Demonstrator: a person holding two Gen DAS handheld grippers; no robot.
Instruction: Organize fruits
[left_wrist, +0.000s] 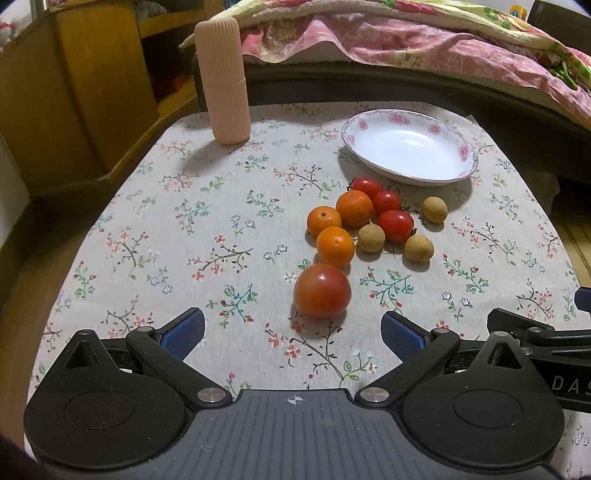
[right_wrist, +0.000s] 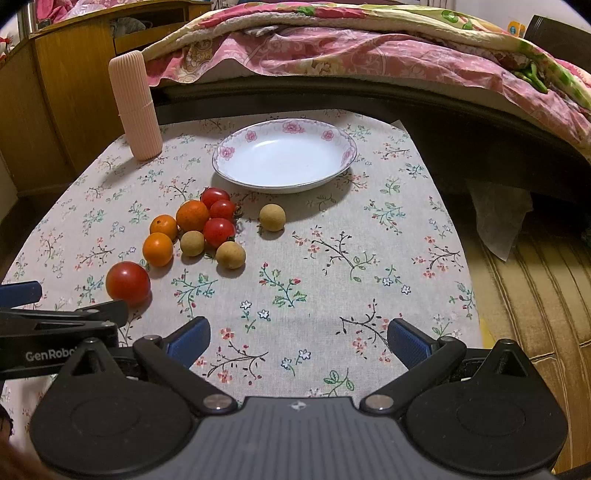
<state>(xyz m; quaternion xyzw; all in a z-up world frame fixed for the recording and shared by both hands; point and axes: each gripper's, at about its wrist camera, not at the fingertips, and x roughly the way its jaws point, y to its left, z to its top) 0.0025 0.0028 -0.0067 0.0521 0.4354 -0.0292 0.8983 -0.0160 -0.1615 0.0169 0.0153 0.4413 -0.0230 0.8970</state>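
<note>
Where the floral cloth covered the table (right_wrist: 369, 221), we found the fruit gathered left of centre, between the near edge and a plate. We noted a white plate (right_wrist: 284, 158) with a pink flower rim standing toward the far edge, with nothing in it. Just in front of it lay three cherry tomatoes (right_wrist: 218, 231) touching one another, with three small oranges (right_wrist: 192, 215) close against them on the left side. We counted three brown longans: one (right_wrist: 192, 243) wedged between the oranges and tomatoes, one (right_wrist: 230, 255) just beside the nearest tomato, one (right_wrist: 272, 217) apart toward the right. We recorded a larger tomato (left_wrist: 322, 290) lying alone nearest the near edge, directly ahead of the left gripper (left_wrist: 293, 332). We observed that gripper with its blue pads (left_wrist: 184, 330) spread wide and nothing between them, the tomato lying beyond the tips. We found the right gripper (right_wrist: 298, 338) likewise spread and holding nothing, over bare cloth near the near edge, beside the left one. We also noted a ribbed pink cylinder (right_wrist: 135, 107) standing upright at the far left corner.
</note>
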